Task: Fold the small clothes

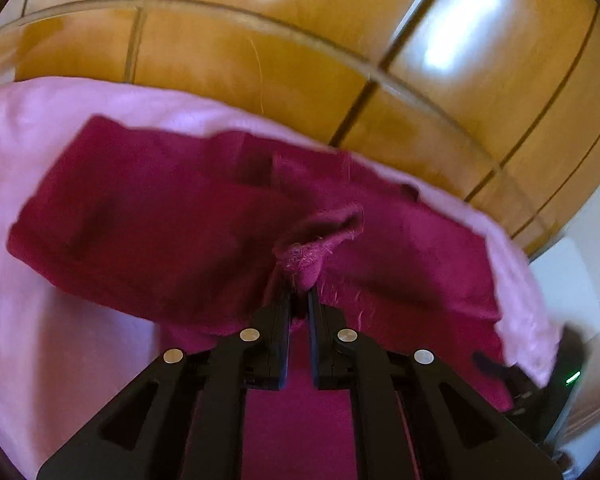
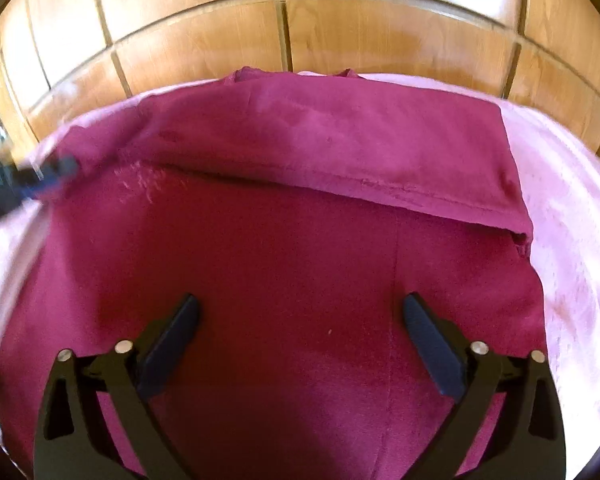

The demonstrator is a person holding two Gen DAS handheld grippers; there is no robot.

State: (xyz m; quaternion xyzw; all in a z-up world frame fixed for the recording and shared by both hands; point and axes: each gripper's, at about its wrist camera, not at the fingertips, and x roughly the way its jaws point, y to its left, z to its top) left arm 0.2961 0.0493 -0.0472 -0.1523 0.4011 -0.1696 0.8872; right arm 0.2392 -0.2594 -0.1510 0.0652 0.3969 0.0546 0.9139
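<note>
Garment (image 1: pixel 148 216) between left jaws (pinched)

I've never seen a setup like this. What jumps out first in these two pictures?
The dark red garment fills the middle of both views, spread on a pale pink sheet with wooden panels behind. In the left view, the left gripper pinches a raised bunch of that red cloth. In the right view, the right gripper hangs wide open above the garment, holding nothing.

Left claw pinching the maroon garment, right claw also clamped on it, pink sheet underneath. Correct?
Not quite: the right claw is open, hovering over the maroon garment, as the right wrist view shows. The left claw does pinch it, and the pink sheet lies underneath.
</note>
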